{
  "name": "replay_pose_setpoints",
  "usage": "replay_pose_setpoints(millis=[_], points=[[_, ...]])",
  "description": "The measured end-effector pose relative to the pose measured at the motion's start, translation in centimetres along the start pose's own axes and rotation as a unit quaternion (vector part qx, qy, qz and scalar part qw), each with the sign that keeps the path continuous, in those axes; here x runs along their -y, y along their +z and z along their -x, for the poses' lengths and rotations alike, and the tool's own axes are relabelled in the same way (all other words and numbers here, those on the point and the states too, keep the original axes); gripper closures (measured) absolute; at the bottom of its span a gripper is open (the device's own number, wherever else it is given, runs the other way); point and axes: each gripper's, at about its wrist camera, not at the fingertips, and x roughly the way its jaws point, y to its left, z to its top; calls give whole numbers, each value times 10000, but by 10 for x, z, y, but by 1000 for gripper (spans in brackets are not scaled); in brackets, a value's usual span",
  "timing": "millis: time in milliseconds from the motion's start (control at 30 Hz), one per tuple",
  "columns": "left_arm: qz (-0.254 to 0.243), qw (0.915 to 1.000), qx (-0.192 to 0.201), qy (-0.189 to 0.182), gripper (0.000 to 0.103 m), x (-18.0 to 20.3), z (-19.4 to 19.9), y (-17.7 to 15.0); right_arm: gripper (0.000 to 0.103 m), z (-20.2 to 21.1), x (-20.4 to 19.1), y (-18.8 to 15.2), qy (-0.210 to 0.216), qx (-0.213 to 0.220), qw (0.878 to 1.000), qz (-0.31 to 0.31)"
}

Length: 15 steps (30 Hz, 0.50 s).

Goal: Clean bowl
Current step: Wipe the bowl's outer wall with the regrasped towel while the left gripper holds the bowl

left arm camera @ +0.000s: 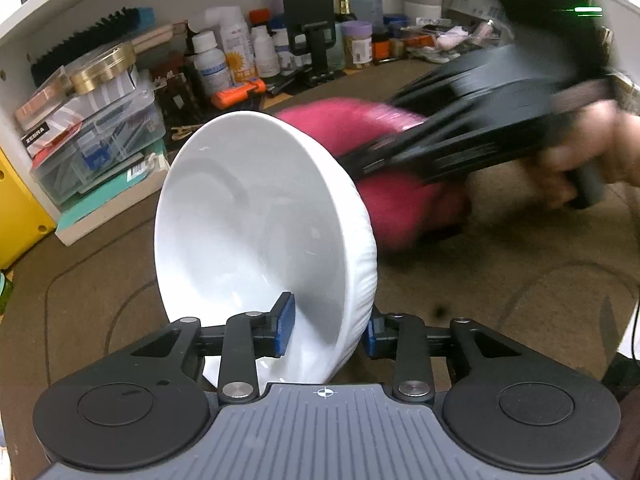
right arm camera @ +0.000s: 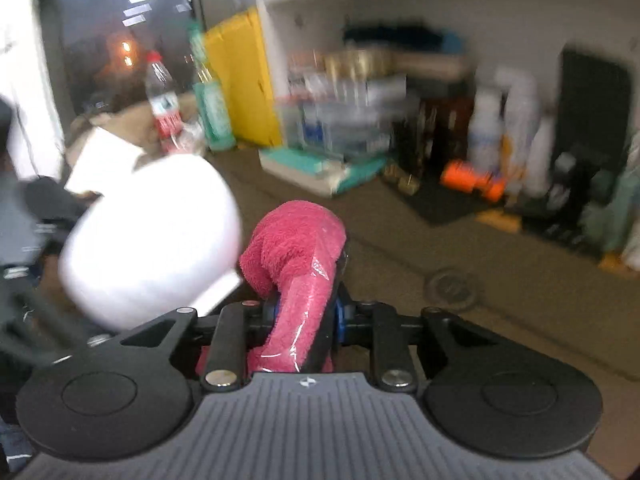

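Left wrist view, nearest first: the left gripper (left arm camera: pixel 330 330) has its two blue pads set a moderate way apart on the wall of the white bowl (left arm camera: pixel 256 220), one pad inside the bowl and the other against its ribbed outer side, so the bowl is pinched by its rim and held tipped up on edge, its hollow facing left of the picture. Just beyond the bowl, against its outer side, is the pink cloth (left arm camera: pixel 384 132), and the right gripper (left arm camera: pixel 376 160) reaches in from the right of the bowl, blurred, with a person's hand (left arm camera: pixel 580 152) around its handle. From the right wrist view the right gripper (right arm camera: pixel 298 312) is nearly closed, its jaws squeezing a rolled fold of the pink cloth (right arm camera: pixel 296 256) that stands up between them; the bowl (right arm camera: pixel 156 240) sits just left of that cloth, touching or almost touching it, too blurred to tell which. Under the bowl lies a brown mat (left arm camera: pixel 480 272) with dark line patterns. Further back from the bowl stand clear plastic boxes (left arm camera: pixel 100 136), a row of white bottles (left arm camera: pixel 224 56), an orange tool (left arm camera: pixel 238 94) and a black phone stand (left arm camera: pixel 308 20), all against a pale wall under a white shelf.
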Motion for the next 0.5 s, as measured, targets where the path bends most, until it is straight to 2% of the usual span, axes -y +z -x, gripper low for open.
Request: replay_pose_setpoints(millis=[100,200,267,367,500], points=[[-97,9999,-78,115,68,-2,-2,0,79,33,-29,-8,224,7,9968,764],[-172,9997,-128,118,72,-3,-1,-1,79,54,-67,-19,593,-211,9832,1716],[-213,9996,-141,123,72,-2,0,-1,79,61,-84,-21,717,-221,9760,2047],[-254,9995,-166,100,73,0,3,-2,79,54,-83,-5,573,42,9788,1964],[-288,9994,-187,61,74,2,5,-3,78,32,-46,28,15,526,9931,1045]])
